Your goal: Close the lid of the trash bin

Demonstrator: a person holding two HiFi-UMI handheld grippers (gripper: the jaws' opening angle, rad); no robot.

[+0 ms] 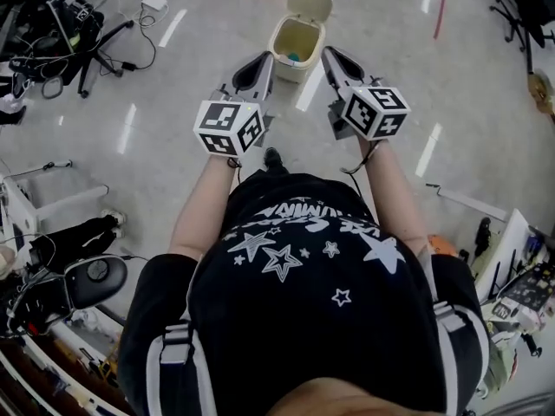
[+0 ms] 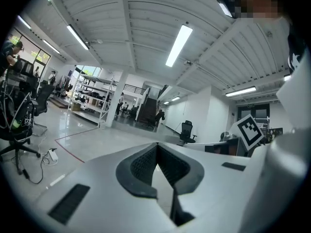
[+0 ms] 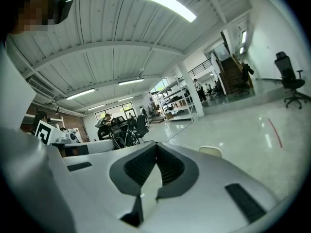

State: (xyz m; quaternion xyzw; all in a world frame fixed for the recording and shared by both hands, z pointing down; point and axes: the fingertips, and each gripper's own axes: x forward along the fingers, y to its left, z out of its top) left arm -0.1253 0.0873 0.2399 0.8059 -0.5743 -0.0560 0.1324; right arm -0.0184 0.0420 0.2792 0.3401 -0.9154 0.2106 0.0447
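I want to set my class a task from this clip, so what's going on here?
A person standing on the floor holds the left hand-held gripper and the right hand-held gripper out toward a small cream trash bin. Its lid stands open. Both have their jaws together with nothing between them, and neither appears to touch the bin, so the lid is not yet closed.

Right gripper (image 3: 156,145) fingers (image 3: 139,167) together, nothing between; trash bin lid (image 3: 210,151) beyond.
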